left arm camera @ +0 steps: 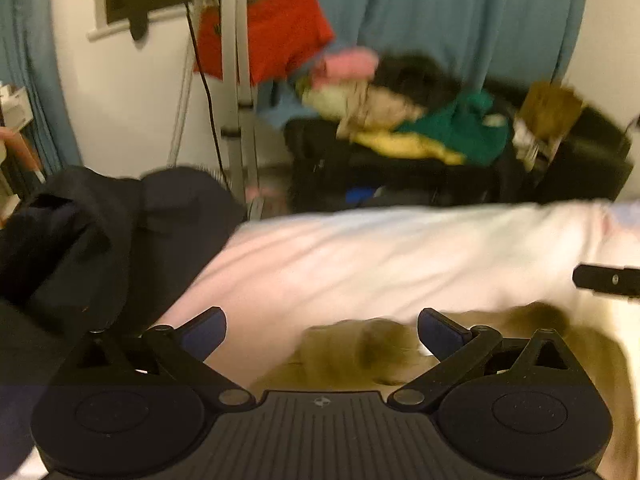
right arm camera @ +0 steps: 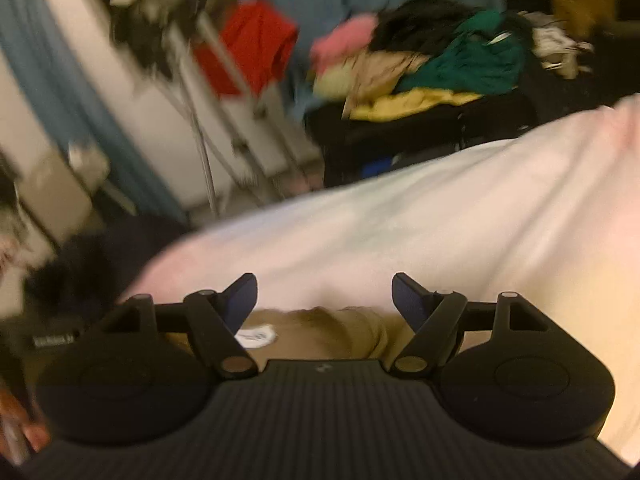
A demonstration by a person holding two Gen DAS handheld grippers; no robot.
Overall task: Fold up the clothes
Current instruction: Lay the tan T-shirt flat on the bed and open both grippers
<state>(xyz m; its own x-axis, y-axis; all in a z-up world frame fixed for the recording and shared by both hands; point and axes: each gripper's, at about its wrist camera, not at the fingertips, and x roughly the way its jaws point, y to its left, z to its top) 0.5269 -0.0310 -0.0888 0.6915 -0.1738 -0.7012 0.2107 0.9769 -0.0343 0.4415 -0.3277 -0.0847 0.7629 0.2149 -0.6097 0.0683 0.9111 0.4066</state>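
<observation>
Left wrist view: tan garment (left arm camera: 360,360), blurred, lies crumpled on the white bed sheet (left arm camera: 400,256) directly below and between the fingers of the left gripper (left arm camera: 322,334). Jaws spread wide, nothing between the blue pads (left arm camera: 202,334); pads clear of the cloth as far as the blur allows. A dark piece of the right gripper (left arm camera: 606,278) pokes in at the far right edge, beyond the right finger. Dark clothing (left arm camera: 80,240) heaped just left of and ahead of the left finger, on the bed edge.

Right wrist view: same tan garment (right arm camera: 320,332) sits under the right gripper (right arm camera: 324,300), between its fingers and close to the body; a white label (right arm camera: 256,336) shows on it next to the left finger. Jaws parted, pads (right arm camera: 406,302) not pressing anything. White sheet (right arm camera: 440,220) runs ahead and off to the right.

Farther out, ahead of both grippers: a pile of clothes (left arm camera: 420,120) in green, yellow, beige, pink and black on a dark piece of furniture (left arm camera: 360,172) past the bed. Red garment (left arm camera: 268,32) hangs ahead-left, by a pale metal stand (left arm camera: 234,80). Blue curtain (left arm camera: 460,8) behind all of it. Both views smeared with motion blur; fine detail not readable.
</observation>
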